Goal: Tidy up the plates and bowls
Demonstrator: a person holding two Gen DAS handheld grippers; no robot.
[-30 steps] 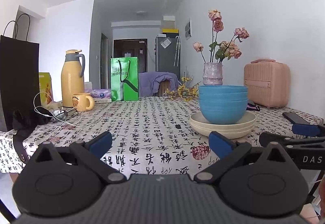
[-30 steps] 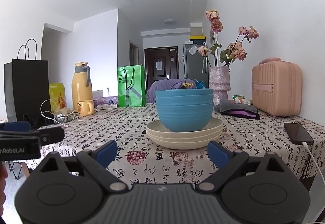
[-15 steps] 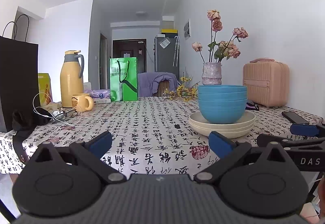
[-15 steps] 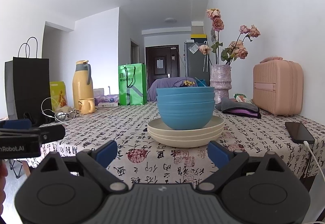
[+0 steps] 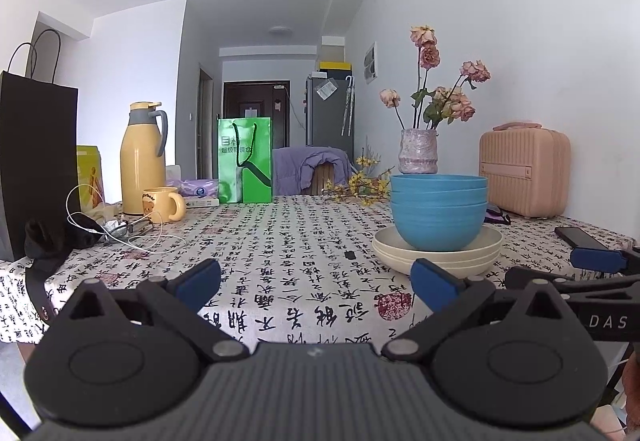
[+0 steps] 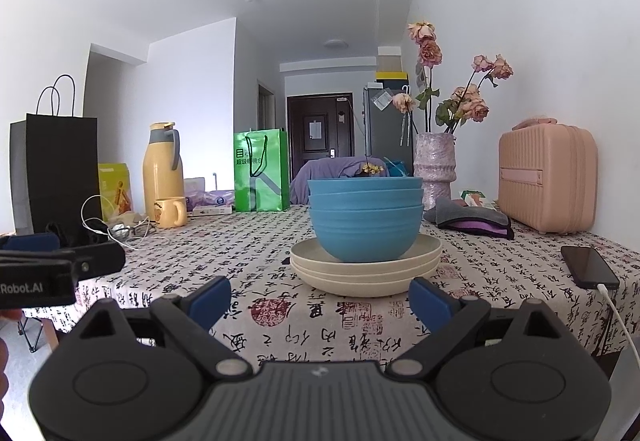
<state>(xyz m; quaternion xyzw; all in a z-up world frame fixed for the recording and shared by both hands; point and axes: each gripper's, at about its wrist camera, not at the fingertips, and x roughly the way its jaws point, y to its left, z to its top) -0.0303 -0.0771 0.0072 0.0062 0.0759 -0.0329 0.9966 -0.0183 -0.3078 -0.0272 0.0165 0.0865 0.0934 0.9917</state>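
Three nested blue bowls (image 5: 438, 215) (image 6: 366, 219) stand on a stack of three cream plates (image 5: 438, 255) (image 6: 366, 273) on the table with the printed cloth (image 5: 280, 241). My left gripper (image 5: 316, 281) is open and empty, at the table's near edge, left of the stack. My right gripper (image 6: 320, 297) is open and empty, in front of the stack and short of it. The right gripper's side shows at the right of the left wrist view (image 5: 592, 261); the left gripper's side shows at the left of the right wrist view (image 6: 60, 265).
A vase of dried roses (image 6: 434, 169), a pink case (image 6: 548, 177) and folded cloths (image 6: 472, 219) stand behind and right of the stack. A phone on a cable (image 6: 590, 267) lies at the right. A yellow thermos (image 5: 142, 157), mug (image 5: 162, 203), green bag (image 5: 245, 161), black bag (image 5: 38, 169) and cables (image 5: 120, 229) are at the left.
Both grippers have dropped slightly, so the stack sits a little higher in both views. Both stay open. The stack has not moved.
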